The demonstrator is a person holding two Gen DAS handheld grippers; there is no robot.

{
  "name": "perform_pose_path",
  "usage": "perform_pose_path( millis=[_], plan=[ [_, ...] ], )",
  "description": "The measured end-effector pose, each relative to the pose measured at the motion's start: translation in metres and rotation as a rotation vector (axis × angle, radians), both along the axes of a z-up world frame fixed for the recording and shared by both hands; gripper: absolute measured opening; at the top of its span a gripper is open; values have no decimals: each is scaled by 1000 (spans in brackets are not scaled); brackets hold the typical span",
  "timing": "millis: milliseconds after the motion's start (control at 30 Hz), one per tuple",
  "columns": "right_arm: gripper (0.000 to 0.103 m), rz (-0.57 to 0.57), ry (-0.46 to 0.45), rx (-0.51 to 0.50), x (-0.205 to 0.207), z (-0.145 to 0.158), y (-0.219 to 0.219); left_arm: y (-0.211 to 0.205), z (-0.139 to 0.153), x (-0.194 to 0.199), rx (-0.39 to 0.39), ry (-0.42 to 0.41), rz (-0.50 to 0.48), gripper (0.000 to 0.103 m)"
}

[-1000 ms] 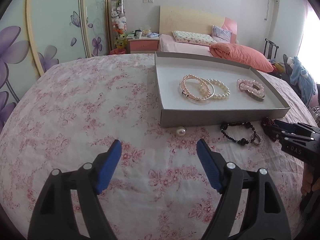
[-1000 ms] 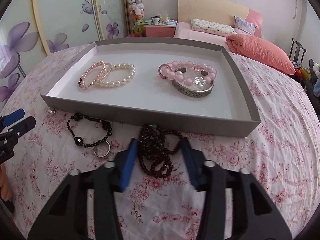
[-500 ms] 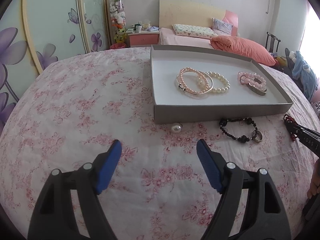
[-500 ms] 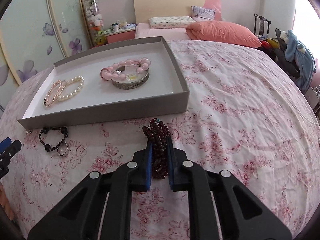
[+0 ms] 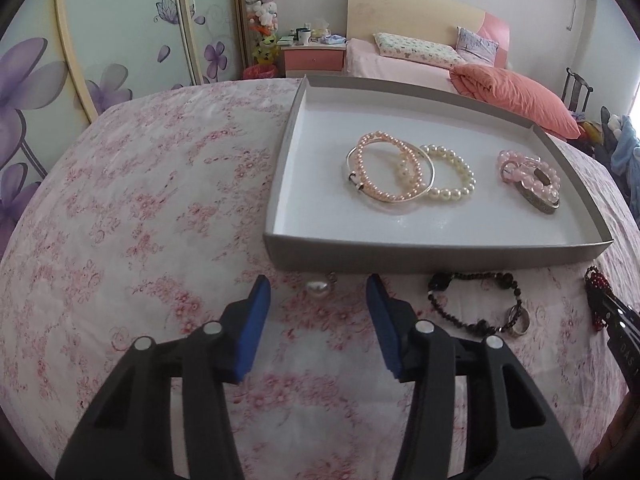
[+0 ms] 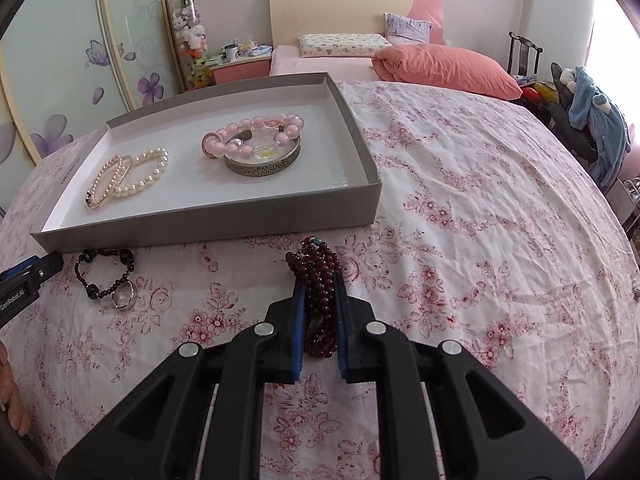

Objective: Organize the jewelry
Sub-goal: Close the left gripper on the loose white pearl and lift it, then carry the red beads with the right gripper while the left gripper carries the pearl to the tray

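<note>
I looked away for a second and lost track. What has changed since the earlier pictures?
The right gripper closed on the dark red beads, which had lain loose between its open jaws. The left gripper came closer to the pearl; its jaws have just been closing, the pearl between them, untouched. The tray, its bracelets and the black bracelet stayed put.

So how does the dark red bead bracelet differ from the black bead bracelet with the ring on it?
The dark red bead bracelet is bunched in several strands between the right gripper's closed pads. The black bead bracelet lies untouched in one open loop. The black one carries a metal ring; the red one shows a small turquoise bead instead. Both are outside the grey tray, just in front of its near wall.
</note>
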State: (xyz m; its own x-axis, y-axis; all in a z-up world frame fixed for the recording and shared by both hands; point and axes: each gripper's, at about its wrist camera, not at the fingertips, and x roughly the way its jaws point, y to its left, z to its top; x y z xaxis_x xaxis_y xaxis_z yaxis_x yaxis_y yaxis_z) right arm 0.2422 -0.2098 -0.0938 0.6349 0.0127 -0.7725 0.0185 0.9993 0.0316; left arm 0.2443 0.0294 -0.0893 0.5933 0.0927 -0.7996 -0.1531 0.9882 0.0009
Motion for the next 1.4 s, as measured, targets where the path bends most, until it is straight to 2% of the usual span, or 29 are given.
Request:
perform_pose_path(
  millis=[67, 133, 267, 533, 833, 1400],
  plan=[
    [14, 0, 0, 1, 0, 0, 0, -3, -2, 5, 4, 11, 10, 36],
    [14, 0, 0, 2, -1, 0, -1, -3, -3, 6, 3, 13, 19, 33],
    [14, 1, 0, 4, -2, 0, -1, -6, -2, 6, 9, 5, 4, 16],
    [14, 9, 0, 1, -2, 0, 2, -1, -2, -1, 21, -6, -29, 15],
    [14, 100, -1, -27, -13, 1, 26, 12, -4, -29, 38, -26, -121, 16],
    [14, 105, 0, -5, -13, 1, 26, 14, -4, -27, 27, -27, -123, 16]
  ],
)
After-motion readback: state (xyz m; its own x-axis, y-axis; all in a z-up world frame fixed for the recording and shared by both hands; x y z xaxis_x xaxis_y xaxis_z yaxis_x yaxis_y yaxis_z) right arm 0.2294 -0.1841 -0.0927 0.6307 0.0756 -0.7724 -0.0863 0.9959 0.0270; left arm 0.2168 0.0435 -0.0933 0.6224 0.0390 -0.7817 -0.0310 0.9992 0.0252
